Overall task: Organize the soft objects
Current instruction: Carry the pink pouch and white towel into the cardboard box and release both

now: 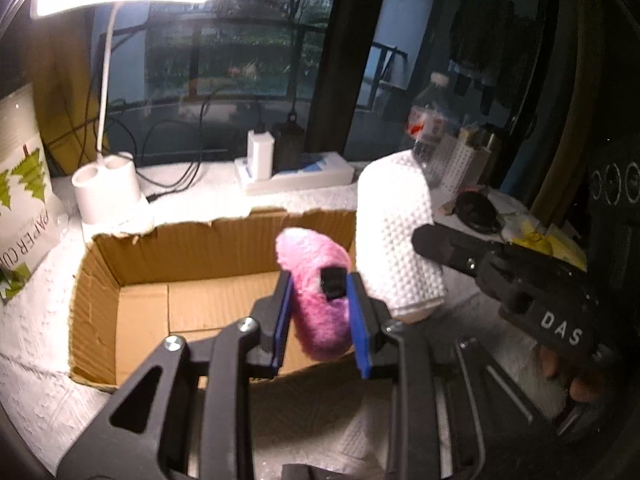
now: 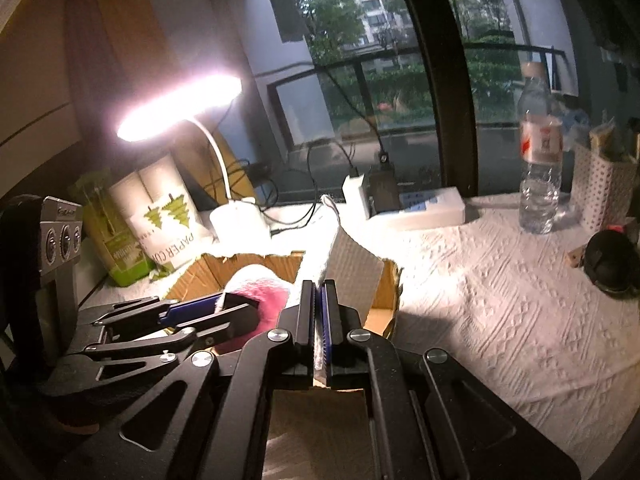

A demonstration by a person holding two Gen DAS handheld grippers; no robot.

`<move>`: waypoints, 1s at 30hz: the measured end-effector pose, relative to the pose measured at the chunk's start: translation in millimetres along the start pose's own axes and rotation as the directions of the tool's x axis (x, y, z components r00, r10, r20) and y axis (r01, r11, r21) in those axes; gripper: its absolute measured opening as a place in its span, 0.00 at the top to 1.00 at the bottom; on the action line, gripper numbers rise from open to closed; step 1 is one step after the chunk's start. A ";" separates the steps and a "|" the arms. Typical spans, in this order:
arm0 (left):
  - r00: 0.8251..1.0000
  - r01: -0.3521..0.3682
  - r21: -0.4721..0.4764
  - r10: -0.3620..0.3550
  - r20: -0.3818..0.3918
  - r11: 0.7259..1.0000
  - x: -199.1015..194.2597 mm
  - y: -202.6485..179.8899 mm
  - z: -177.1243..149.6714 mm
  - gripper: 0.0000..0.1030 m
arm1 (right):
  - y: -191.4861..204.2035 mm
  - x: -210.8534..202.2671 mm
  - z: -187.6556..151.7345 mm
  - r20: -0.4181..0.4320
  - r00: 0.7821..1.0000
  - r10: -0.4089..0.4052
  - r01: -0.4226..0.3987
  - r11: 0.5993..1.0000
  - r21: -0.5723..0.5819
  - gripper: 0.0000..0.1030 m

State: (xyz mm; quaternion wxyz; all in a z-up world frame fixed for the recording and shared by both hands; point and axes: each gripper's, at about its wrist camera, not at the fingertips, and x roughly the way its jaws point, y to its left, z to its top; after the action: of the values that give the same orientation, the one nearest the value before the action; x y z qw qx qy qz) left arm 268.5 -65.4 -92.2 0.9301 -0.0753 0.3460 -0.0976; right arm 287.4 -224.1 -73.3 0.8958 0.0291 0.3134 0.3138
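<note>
The left hand-held gripper pinches a pink fluffy toy between its blue pads, above the open cardboard box on the table. The right hand-held gripper, pressed together, grips a white textured cloth over the box's right side. A bag behind reads "PAPER CU". The box looks empty inside

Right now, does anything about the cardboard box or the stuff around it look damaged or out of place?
The cardboard box has a ragged, torn top edge along its back wall; its flaps look ripped off. Otherwise nothing stands out: the pink plush in the left gripper and the white cloth look intact.
</note>
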 end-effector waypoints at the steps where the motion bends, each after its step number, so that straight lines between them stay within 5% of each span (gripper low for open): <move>1: 1.000 -0.004 -0.005 0.004 -0.010 1.000 3.6 0.5 -1.0 0.73 | -0.2 3.8 -1.2 -0.011 1.000 0.000 0.000 1.000 -0.002 0.97; 11: 0.995 -0.036 -0.042 0.031 -0.098 0.998 27.2 10.6 -9.6 0.71 | -6.9 30.0 -15.2 -0.098 0.995 -0.019 0.021 1.000 0.013 0.97; 24: 0.992 -0.054 -0.069 0.045 -0.120 0.996 26.5 17.0 -10.9 0.66 | -9.7 38.1 -17.9 -0.141 0.989 -0.049 0.052 0.999 0.016 0.97; 26: 0.992 -0.055 -0.068 0.048 -0.114 0.996 24.7 16.7 -10.1 0.62 | -8.9 37.3 -17.3 -0.140 0.989 -0.055 0.057 0.998 0.015 0.95; 28: 0.993 -0.052 -0.074 0.044 -0.105 0.996 21.6 17.4 -9.3 0.45 | -8.9 35.6 -17.3 -0.140 0.988 -0.061 0.064 0.998 0.017 0.93; 30: 0.995 -0.052 -0.077 0.044 -0.093 0.996 17.5 18.0 -8.0 0.45 | -8.9 33.6 -16.6 -0.137 0.988 -0.066 0.069 0.997 0.019 0.87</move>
State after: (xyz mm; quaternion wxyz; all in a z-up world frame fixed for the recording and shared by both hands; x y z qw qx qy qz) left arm 278.5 -52.6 -112.9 0.9116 -0.0995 0.3936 -0.0647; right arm 302.9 -214.1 -107.0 0.8820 0.0079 0.3784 0.2809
